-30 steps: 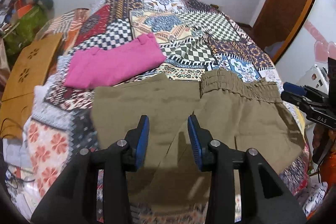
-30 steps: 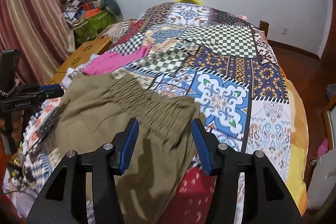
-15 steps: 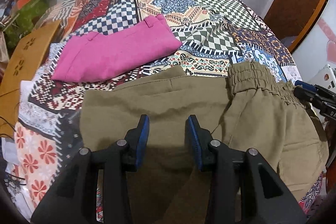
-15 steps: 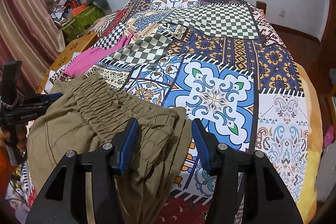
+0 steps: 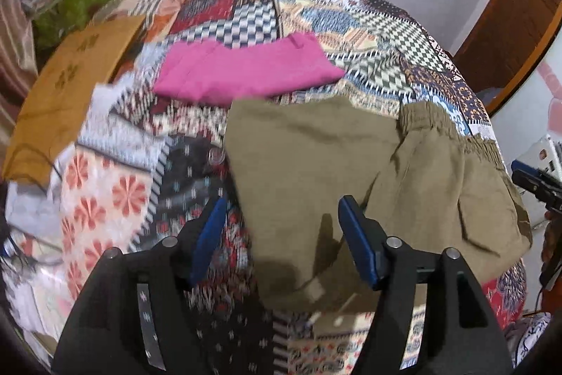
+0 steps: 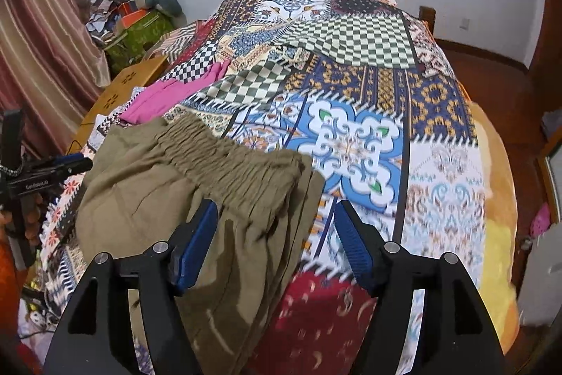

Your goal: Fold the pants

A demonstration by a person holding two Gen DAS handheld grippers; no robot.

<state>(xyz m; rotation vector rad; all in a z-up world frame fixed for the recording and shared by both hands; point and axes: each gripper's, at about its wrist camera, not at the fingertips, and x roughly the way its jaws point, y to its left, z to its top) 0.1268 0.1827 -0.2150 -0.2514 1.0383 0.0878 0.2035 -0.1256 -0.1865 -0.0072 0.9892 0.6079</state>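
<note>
My left tool [image 5: 281, 234] hangs over the left edge of the olive pants [image 5: 316, 164], which lie half-folded on the patchwork bedspread [image 5: 105, 185], just in front of a folded pink garment [image 5: 242, 72]. Its jaws are opening and hold nothing; the cloth edge lies under the gap, not pinched. To do this step well, I judge I should come down square on that doubled edge and catch every layer (a single ply would drag the fold crooked). My right tool [image 6: 275, 234] is opening too, empty, over the gathered waistband [image 6: 228, 160] by the garment's right border. Both should close together and lift evenly. As for containers, I see only a green box [image 6: 137, 34] far left, heaped with things I cannot make out.
</note>
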